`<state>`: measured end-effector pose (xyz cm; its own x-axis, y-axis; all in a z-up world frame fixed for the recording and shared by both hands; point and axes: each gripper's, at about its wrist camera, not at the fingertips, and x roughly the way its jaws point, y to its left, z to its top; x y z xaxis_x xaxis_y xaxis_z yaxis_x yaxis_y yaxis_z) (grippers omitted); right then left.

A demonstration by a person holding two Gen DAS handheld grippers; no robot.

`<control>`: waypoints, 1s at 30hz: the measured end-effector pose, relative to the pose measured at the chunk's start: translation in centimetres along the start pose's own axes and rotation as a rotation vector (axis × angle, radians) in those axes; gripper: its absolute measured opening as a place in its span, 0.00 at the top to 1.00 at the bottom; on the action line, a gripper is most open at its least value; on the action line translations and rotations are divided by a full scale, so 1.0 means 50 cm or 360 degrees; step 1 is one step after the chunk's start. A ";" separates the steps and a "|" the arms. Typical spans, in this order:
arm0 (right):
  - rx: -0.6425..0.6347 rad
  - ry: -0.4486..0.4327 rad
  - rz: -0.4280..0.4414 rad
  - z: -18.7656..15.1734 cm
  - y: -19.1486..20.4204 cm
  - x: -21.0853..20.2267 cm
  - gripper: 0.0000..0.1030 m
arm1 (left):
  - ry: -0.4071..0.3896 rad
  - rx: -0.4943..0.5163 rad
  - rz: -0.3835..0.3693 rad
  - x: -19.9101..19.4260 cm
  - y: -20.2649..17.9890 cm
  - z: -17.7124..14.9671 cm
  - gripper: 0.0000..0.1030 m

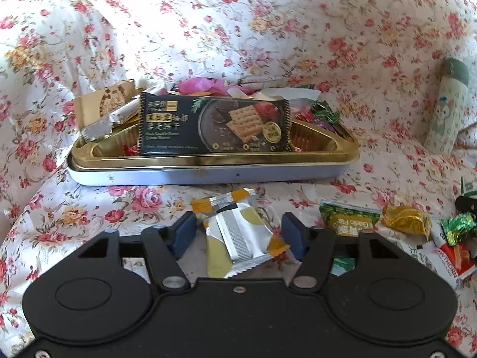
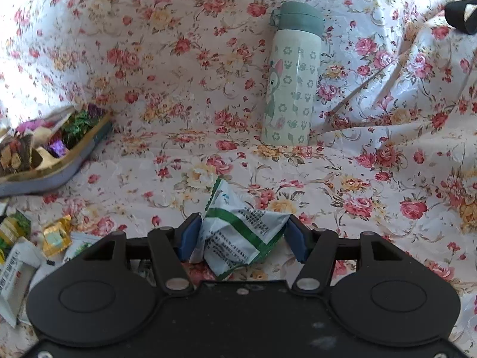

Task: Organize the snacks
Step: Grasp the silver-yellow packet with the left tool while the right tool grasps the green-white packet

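Observation:
A silver and yellow snack packet (image 1: 238, 238) lies flat on the flowered cloth. My left gripper (image 1: 238, 223) is closed around it, with a blue pad against each side. Just beyond it stands a gold tray in a pale blue tin (image 1: 208, 176), piled with sweets, and a black cracker packet (image 1: 214, 125) leans at the tray's front. In the right wrist view my right gripper (image 2: 244, 223) is shut on a crumpled white and green packet (image 2: 238, 229). The tray's corner (image 2: 59, 173) shows at the left of that view.
A pale green bottle (image 2: 292, 83) stands on the cloth behind the right gripper, and the bottle (image 1: 447, 110) is right of the tray. Loose snacks lie between the grippers: a green garlic packet (image 1: 348, 217), a gold sweet (image 1: 405, 220), a green foil sweet (image 1: 457, 226), a red and white packet (image 1: 450, 265).

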<state>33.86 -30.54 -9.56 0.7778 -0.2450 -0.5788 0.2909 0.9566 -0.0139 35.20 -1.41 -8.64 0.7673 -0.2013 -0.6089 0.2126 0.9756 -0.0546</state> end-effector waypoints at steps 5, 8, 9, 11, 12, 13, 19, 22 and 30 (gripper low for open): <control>0.0012 0.0003 0.0008 0.000 -0.003 0.001 0.38 | 0.0014 0.0055 0.0022 0.002 -0.011 0.001 0.37; 0.0010 0.0006 0.0004 0.000 -0.002 0.002 0.38 | 0.0025 0.0067 0.0026 0.003 -0.013 0.004 0.39; 0.0006 0.0006 0.0002 0.000 -0.001 0.002 0.38 | 0.0026 0.0069 0.0026 0.003 -0.013 0.005 0.40; 0.0006 0.0006 0.0001 0.000 -0.001 0.003 0.38 | 0.0030 0.0077 0.0034 0.001 -0.015 0.006 0.47; 0.0006 0.0006 0.0001 0.000 -0.001 0.003 0.38 | 0.0034 0.0087 0.0044 0.000 -0.017 0.007 0.47; 0.0005 0.0006 0.0001 0.000 -0.001 0.003 0.38 | 0.0043 0.0096 0.0058 -0.001 -0.020 0.008 0.48; 0.0007 0.0006 0.0002 0.000 -0.002 0.003 0.38 | 0.0115 0.0164 0.0047 -0.027 -0.049 0.019 0.57; 0.0007 0.0006 0.0001 0.000 -0.002 0.003 0.38 | 0.0195 0.0177 0.0016 -0.042 -0.061 0.016 0.57; 0.0010 0.0006 0.0003 0.001 -0.002 0.003 0.38 | 0.0330 0.0234 0.0094 -0.030 -0.083 0.016 0.50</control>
<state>33.97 -30.67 -9.62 0.7763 -0.2424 -0.5819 0.2929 0.9561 -0.0076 33.65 -5.24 -6.87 0.6438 -0.1074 -0.7576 0.2686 0.9588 0.0923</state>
